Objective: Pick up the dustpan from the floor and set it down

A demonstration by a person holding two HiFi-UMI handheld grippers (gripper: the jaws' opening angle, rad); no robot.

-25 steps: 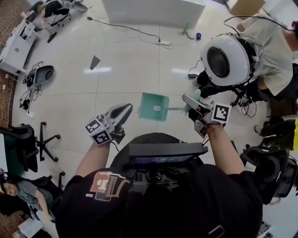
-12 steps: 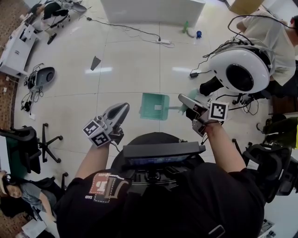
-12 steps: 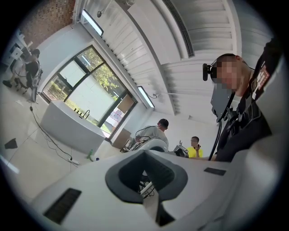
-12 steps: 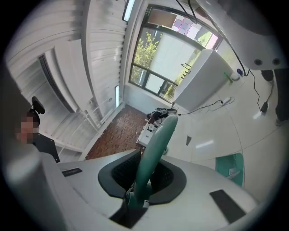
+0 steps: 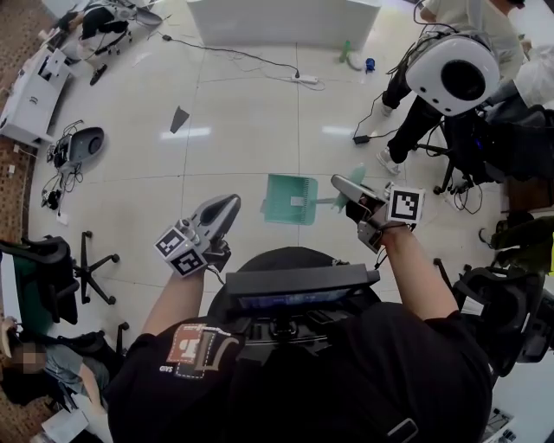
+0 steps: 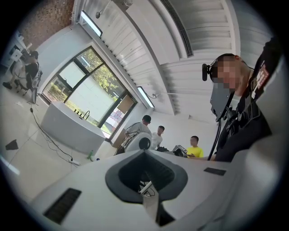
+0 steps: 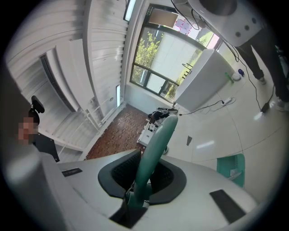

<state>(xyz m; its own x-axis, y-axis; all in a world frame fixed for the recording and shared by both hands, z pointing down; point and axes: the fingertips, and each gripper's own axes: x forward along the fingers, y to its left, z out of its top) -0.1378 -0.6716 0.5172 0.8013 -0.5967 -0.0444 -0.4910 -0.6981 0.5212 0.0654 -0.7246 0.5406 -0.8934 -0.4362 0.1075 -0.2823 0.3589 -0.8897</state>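
The green dustpan [image 5: 290, 199] hangs above the tiled floor, held out in front of me by its long green handle [image 7: 153, 149]. My right gripper [image 5: 351, 197] is shut on that handle, which runs up between its jaws in the right gripper view; the pan [image 7: 231, 169] shows low at the right there. At the left, my left gripper [image 5: 227, 209] points level with its jaws closed together and nothing between them. In the left gripper view, that gripper [image 6: 146, 180] faces a room with several people.
A person carrying a white round device [image 5: 457, 73] stands at the top right beside black equipment. A white counter [image 5: 286, 22], a cable with a power strip [image 5: 305, 80], a dark scrap [image 5: 177, 117] and an office chair [image 5: 82, 260] are around.
The person with the white round device has walked from beside my right gripper towards the top right. Both grippers and the dustpan have hardly shifted.
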